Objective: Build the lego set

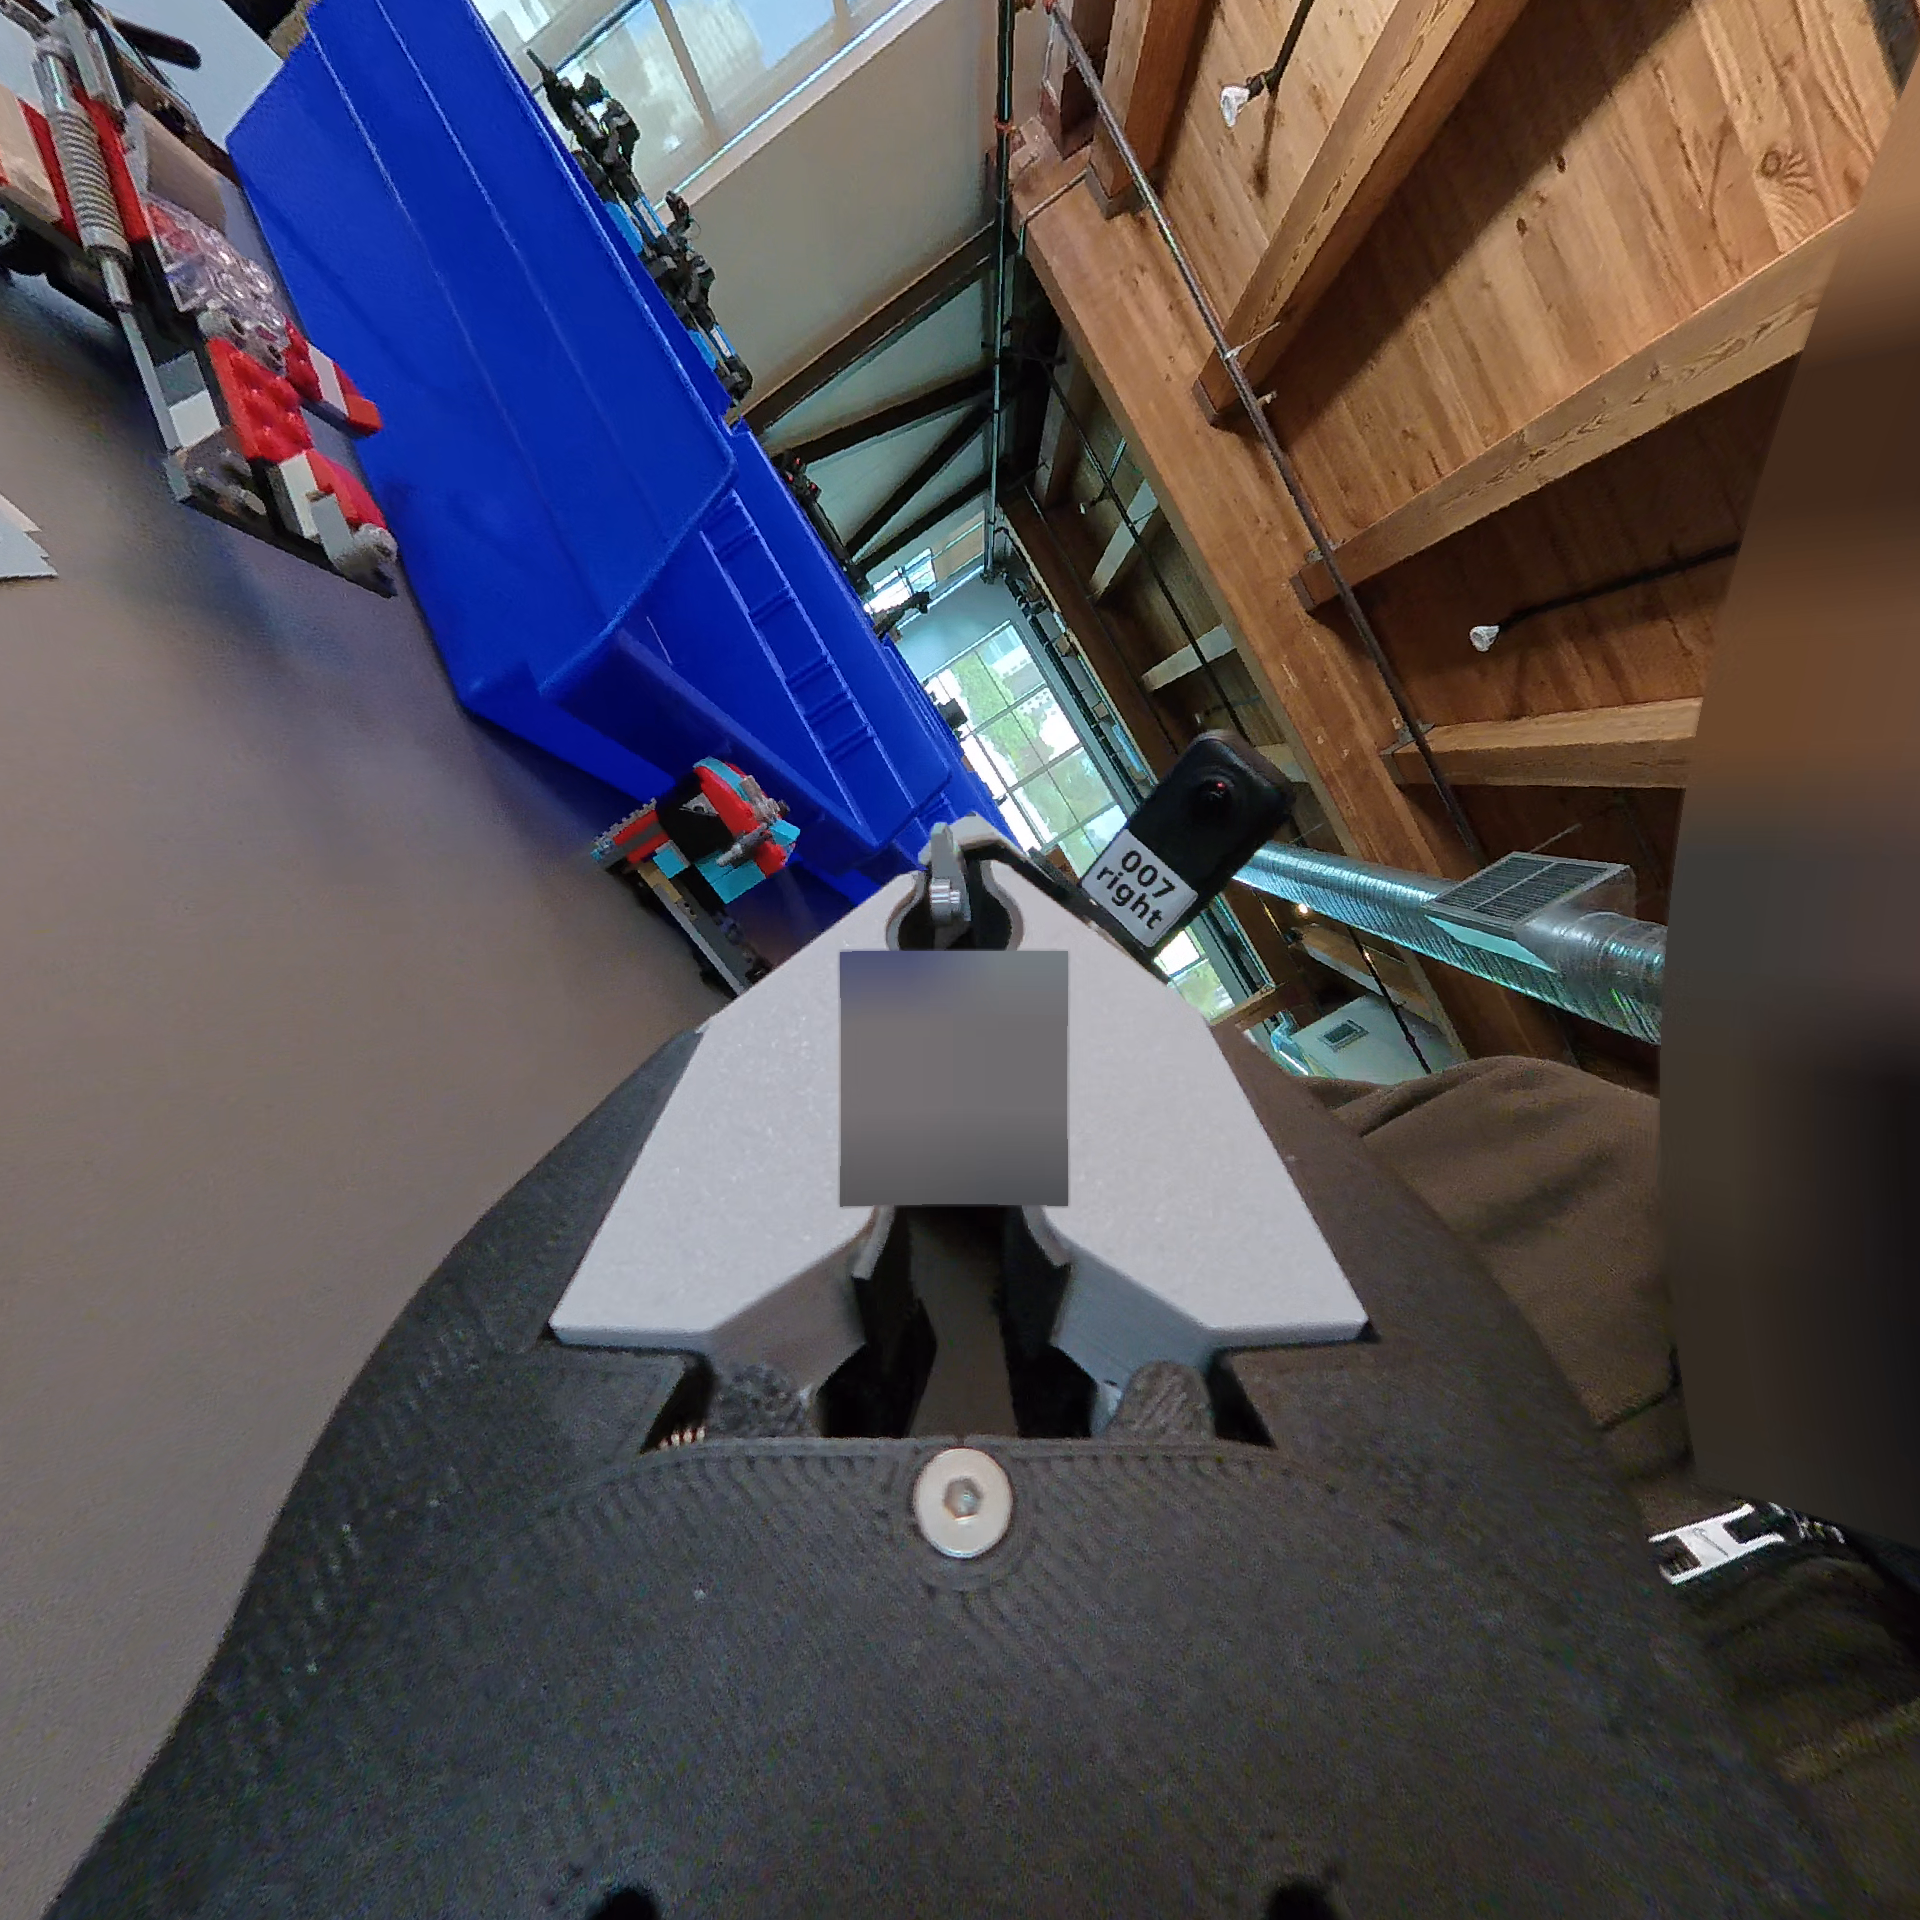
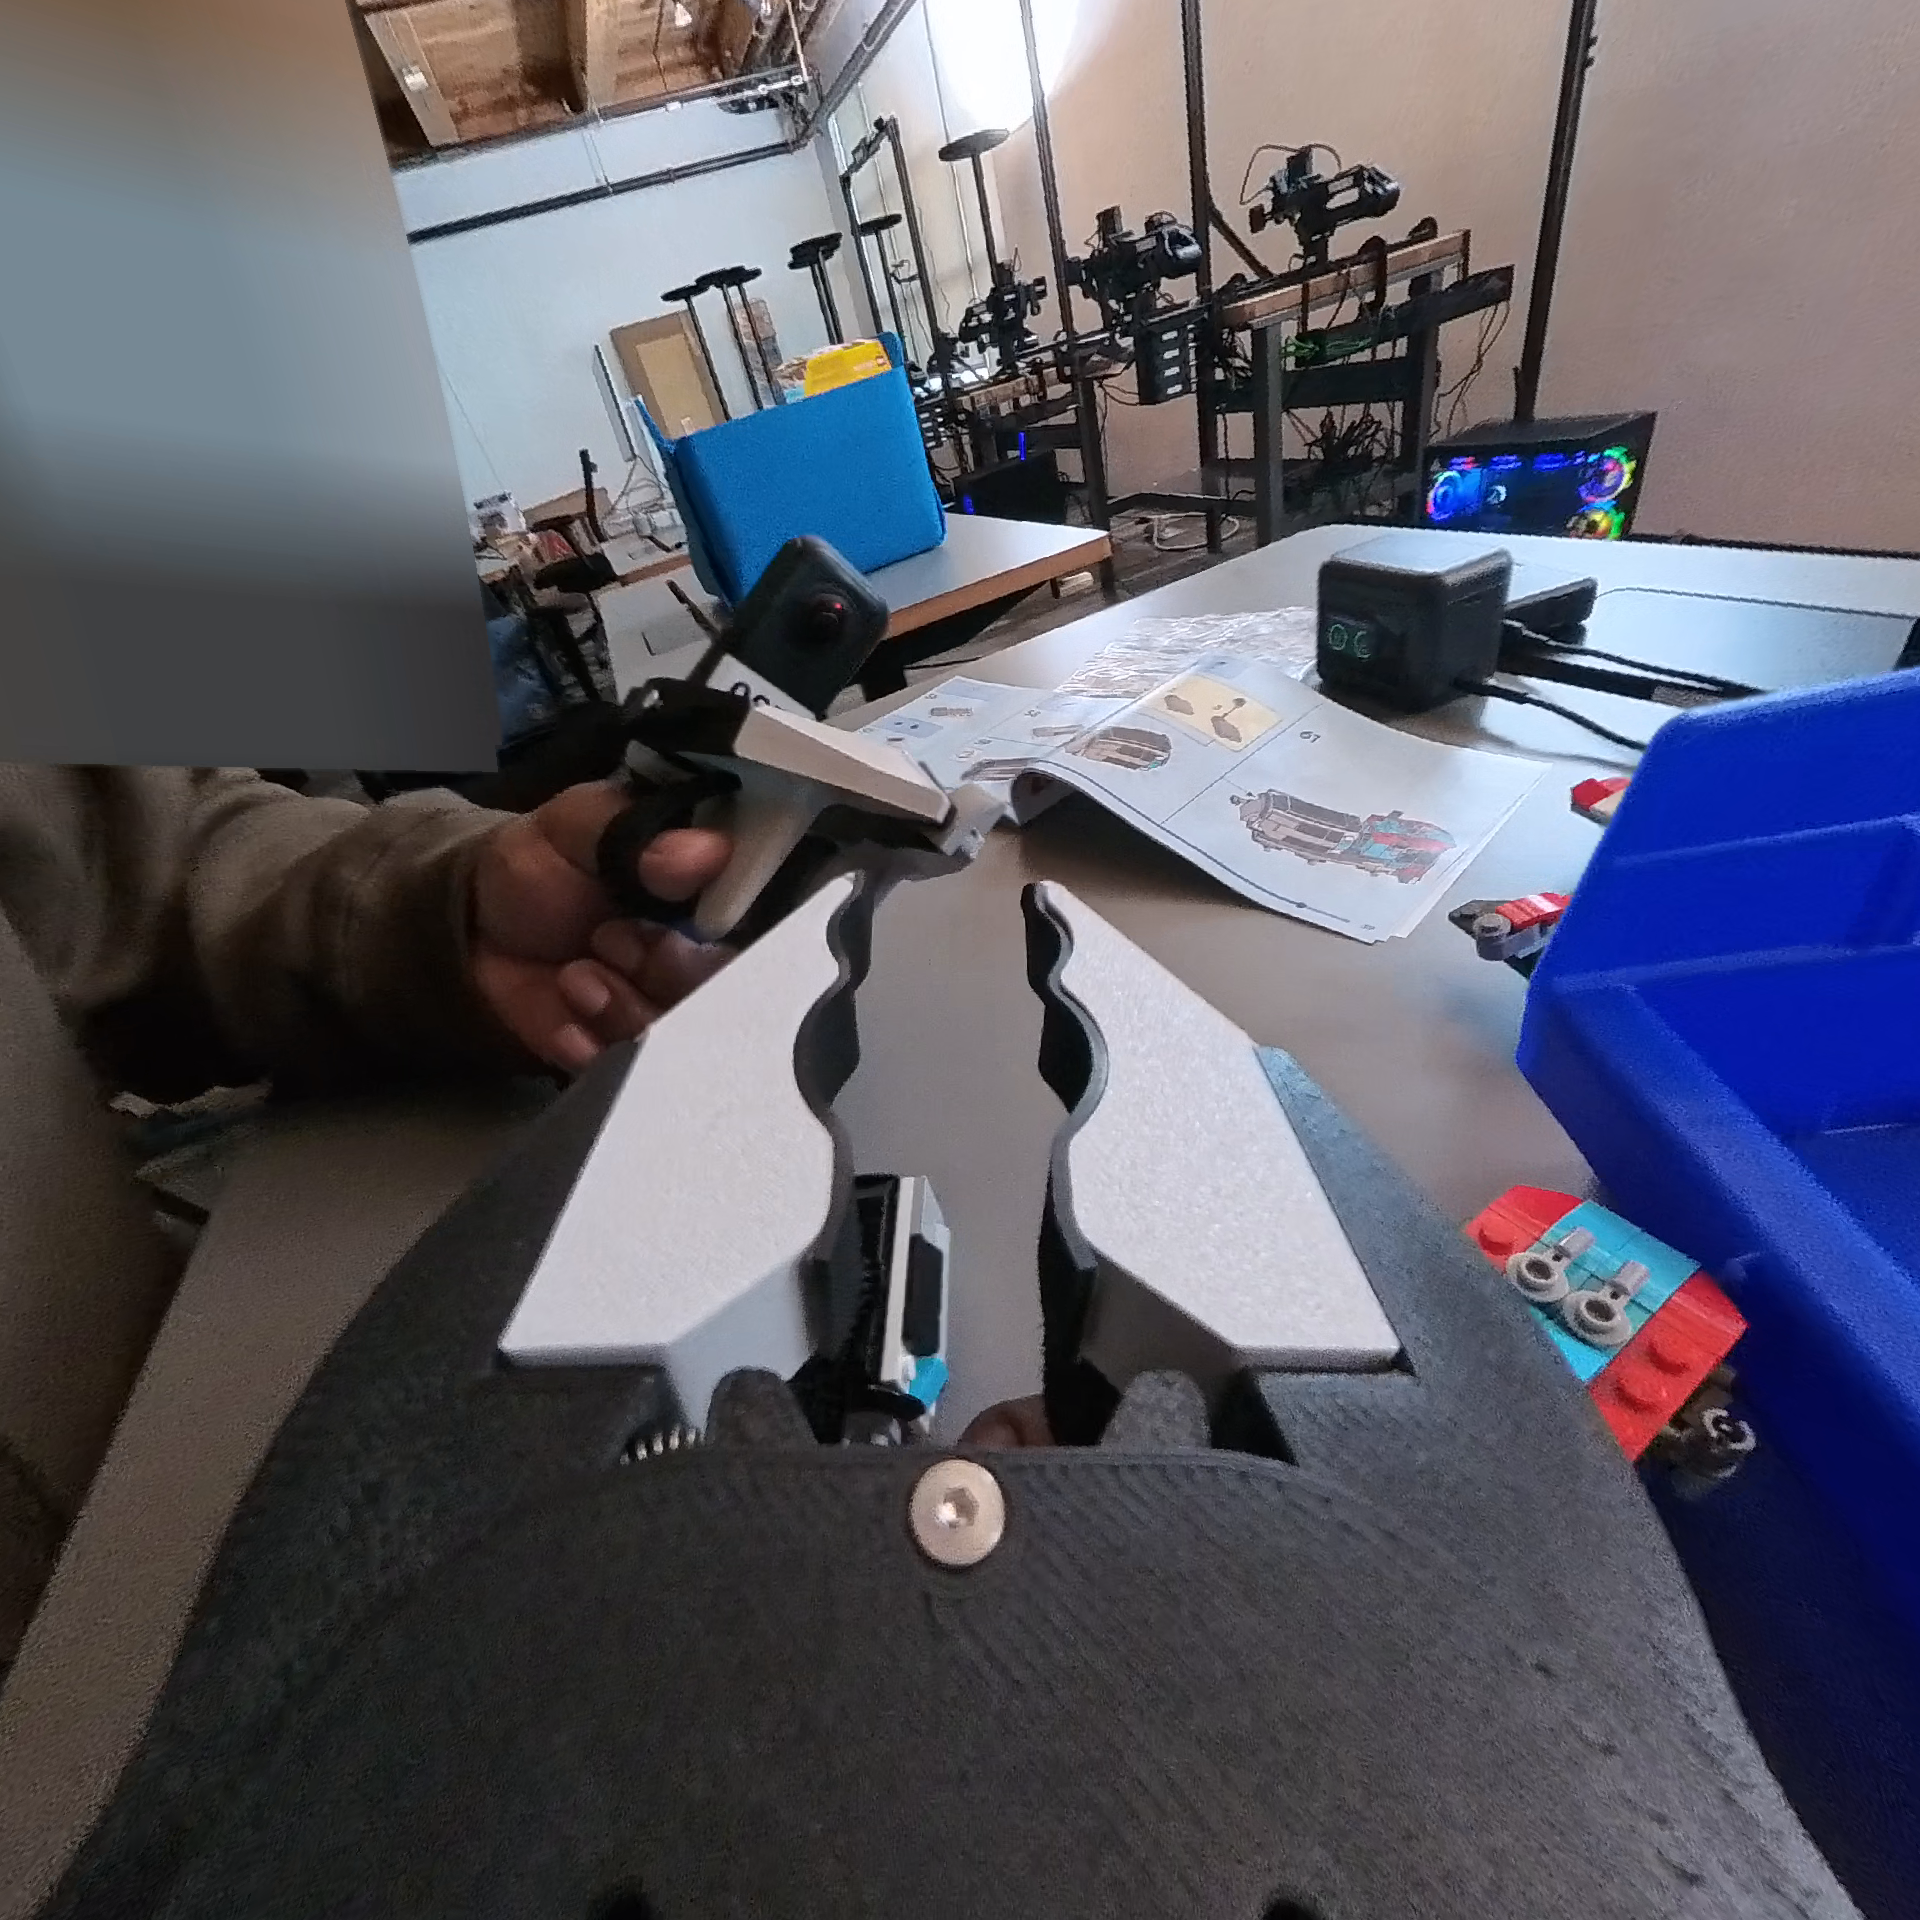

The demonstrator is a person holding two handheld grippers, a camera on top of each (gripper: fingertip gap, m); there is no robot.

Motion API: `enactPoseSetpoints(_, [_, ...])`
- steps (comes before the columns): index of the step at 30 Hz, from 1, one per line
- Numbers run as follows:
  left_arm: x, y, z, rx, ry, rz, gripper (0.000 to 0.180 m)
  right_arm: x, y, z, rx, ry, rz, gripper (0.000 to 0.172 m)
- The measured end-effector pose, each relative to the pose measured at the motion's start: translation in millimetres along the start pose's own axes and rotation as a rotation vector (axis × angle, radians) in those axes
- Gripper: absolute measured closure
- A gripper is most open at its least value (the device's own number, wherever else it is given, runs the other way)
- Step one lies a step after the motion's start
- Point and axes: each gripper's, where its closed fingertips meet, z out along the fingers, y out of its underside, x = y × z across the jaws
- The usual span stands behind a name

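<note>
My left gripper (image 1: 961, 844) is shut on a small grey brick piece (image 1: 945, 883) pinched at its fingertips. The right wrist view also shows it (image 2: 940, 816), held in a person's hand (image 2: 561, 914) with the grey piece (image 2: 979, 819) sticking out of its tips, just above and left of my right gripper's left fingertip. My right gripper (image 2: 945, 906) is open with only bare table between its fingertips. Low between its fingers a white, teal and black brick part (image 2: 906, 1299) shows through the gap. Its camera (image 1: 1210, 821) appears just right of the left tips.
A blue divided bin (image 2: 1766, 987) stands at the right, also in the left wrist view (image 1: 540, 416). A red and teal brick model (image 2: 1610, 1309) lies beside it. An open instruction booklet (image 2: 1247, 790) and a black box device (image 2: 1413, 623) lie farther back. A larger brick build (image 1: 260, 416) stands farther off. My left and right fingertips are right by each other. Left tips and right tips are each some 15 centimetres from the larger brick build (image 1: 260, 416).
</note>
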Motion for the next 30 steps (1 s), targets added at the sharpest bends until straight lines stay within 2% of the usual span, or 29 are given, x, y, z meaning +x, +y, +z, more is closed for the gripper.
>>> enactPoseSetpoints(12, [14.1,22.1,10.1,-0.147,0.062,-0.067,0.173,-3.0,1.9,1.4,-0.028,0.041,-0.122,0.141])
enactPoseSetpoints(30, [7.9,28.1,8.5,-0.167,0.062,-0.133,0.173,-8.6,9.9,6.0,-0.073,0.017,-0.176,0.153])
